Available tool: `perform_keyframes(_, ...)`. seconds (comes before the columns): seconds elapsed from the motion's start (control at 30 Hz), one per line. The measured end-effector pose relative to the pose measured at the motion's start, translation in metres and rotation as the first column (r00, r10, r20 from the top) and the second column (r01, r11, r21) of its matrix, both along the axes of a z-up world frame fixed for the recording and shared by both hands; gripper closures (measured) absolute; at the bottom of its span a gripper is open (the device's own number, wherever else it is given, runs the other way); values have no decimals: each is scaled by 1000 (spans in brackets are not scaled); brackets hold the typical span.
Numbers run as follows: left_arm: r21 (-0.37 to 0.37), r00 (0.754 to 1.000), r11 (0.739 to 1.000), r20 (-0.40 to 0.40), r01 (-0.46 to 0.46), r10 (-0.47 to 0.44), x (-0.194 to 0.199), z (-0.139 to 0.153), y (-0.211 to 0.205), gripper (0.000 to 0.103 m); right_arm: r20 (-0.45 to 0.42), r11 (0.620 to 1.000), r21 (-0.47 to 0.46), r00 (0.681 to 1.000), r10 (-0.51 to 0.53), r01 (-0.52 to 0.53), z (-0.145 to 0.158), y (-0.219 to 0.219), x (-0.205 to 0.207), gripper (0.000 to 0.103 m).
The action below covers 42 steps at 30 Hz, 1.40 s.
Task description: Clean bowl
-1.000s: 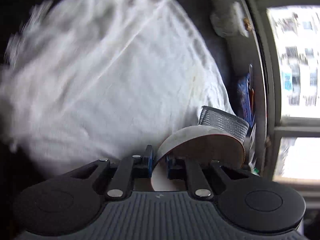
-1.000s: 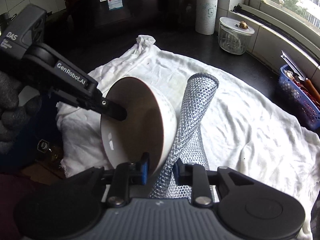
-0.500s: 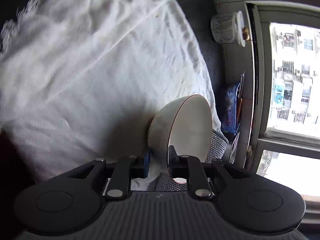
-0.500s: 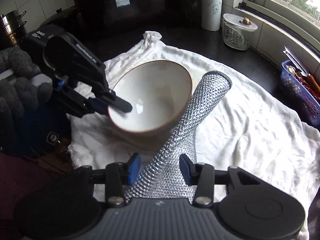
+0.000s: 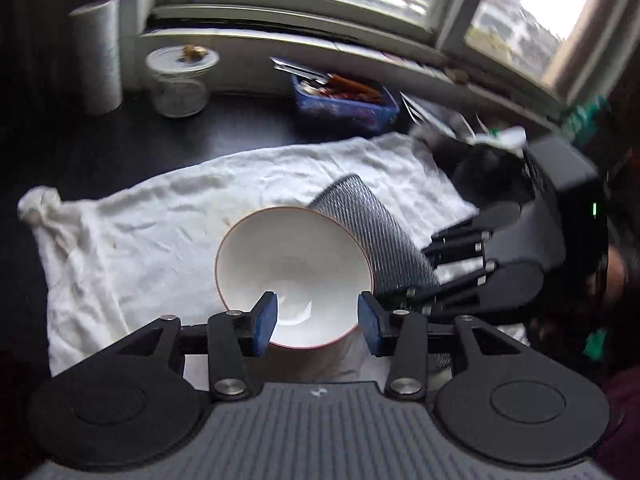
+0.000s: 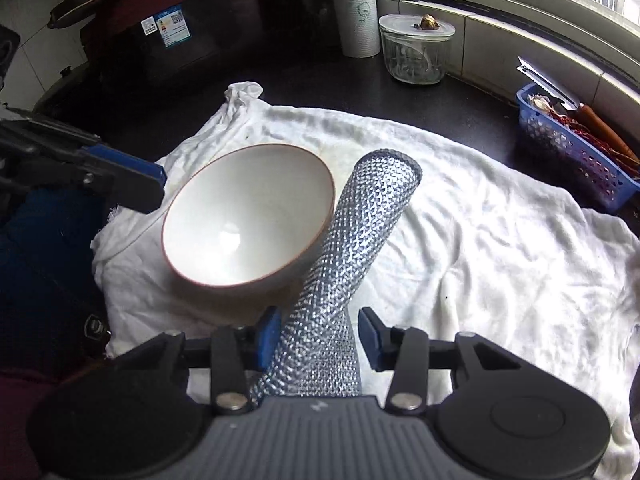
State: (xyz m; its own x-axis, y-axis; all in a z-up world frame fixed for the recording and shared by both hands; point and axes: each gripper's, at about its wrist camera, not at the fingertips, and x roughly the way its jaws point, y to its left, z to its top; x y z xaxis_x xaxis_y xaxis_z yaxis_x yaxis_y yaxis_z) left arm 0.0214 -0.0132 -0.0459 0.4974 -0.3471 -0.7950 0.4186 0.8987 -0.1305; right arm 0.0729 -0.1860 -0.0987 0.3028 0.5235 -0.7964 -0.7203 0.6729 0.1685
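Observation:
A white bowl with a brown rim rests tilted on a white cloth; it also shows in the right wrist view. My left gripper is open, its pads just above the bowl's near rim, not touching it. A silver mesh scrubbing cloth, rolled into a tube, lies between the pads of my right gripper, which is open; the tube leans against the bowl's right side. It also shows in the left wrist view, behind the bowl.
On the dark counter behind the white cloth stand a paper towel roll, a lidded glass jar and a blue basket of utensils under the window. A dark appliance sits at the back left.
My left gripper has let go of the bowl's rim and opened; the bowl now rests on the cloth. My right gripper has opened around the mesh cloth.

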Motion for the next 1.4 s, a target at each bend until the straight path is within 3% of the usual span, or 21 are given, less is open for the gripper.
perform_keyframes(0.03,68,998,996,15,66,-67,-3,-3,-13,60,-13,1000,16,1000,-5,5,-2,-2,1,86)
perform_keyframes(0.17,213,972,952,34,221,-233,-12,-14,-48,61,-25,998,53,999,-39,41,-3,-12,0,86)
perform_keyframes(0.3,326,949,897,1,299,-316,-11,-30,-72,62,-21,995,69,997,-74,75,1,-19,-1,86)
perform_keyframes(0.33,347,943,883,-8,315,-333,-10,-33,-76,70,-20,993,77,996,-87,88,2,-22,0,86)
perform_keyframes(0.4,384,937,863,-16,328,-349,-7,-39,-80,73,-19,991,85,994,-106,107,4,-26,0,86)
perform_keyframes(0.43,413,938,852,-15,320,-345,-5,-43,-82,85,-18,990,87,993,-113,114,4,-28,0,86)
perform_keyframes(0.47,426,936,843,-28,329,-350,-3,-46,-82,87,-19,988,91,992,-122,123,5,-31,-1,86)
perform_keyframes(0.53,385,941,864,-36,324,-336,-1,-45,-78,92,-19,986,99,990,-137,138,6,-34,-1,85)
perform_keyframes(0.57,338,952,892,-46,301,-304,3,-42,-73,93,-19,984,105,989,-144,145,6,-36,-1,84)
perform_keyframes(0.6,260,966,930,-59,260,-253,10,-38,-65,93,-18,982,111,989,-150,151,7,-37,-1,84)
perform_keyframes(0.63,108,984,980,-87,166,-157,20,-32,-49,93,-16,981,117,988,-156,157,7,-38,-2,84)
perform_keyframes(0.7,-104,990,994,-135,19,-34,33,-24,-20,96,-7,978,130,987,-160,160,10,-39,-2,84)
perform_keyframes(0.73,-223,985,972,-171,-73,35,39,-22,-1,97,2,978,137,987,-160,158,12,-39,-3,84)
perform_keyframes(0.8,-408,964,887,-236,-215,126,41,-26,31,98,25,981,143,990,-139,134,16,-37,-3,86)
perform_keyframes(0.87,-576,930,742,-321,-343,182,39,-39,60,97,47,984,146,993,-111,104,20,-34,-3,87)
perform_keyframes(0.9,-618,918,688,-346,-379,195,37,-44,67,97,61,987,135,994,-96,87,22,-31,-3,88)
perform_keyframes(1.03,-705,888,546,-410,-453,207,25,-67,82,98,92,994,102,996,21,-31,25,-18,-3,88)
perform_keyframes(1.13,-717,886,526,-418,-457,200,21,-72,82,98,100,990,38,987,128,-132,21,-3,-5,88)
perform_keyframes(1.23,-730,883,502,-430,-464,191,19,-76,87,97,160,967,-61,954,255,-248,19,13,-9,88)
perform_keyframes(1.33,-741,876,474,-446,-476,182,20,-79,90,97,221,907,-184,883,414,-379,16,27,-15,88)
perform_keyframes(1.4,-747,871,456,-457,-485,177,21,-82,92,97,236,833,-249,803,547,-494,10,35,-21,88)
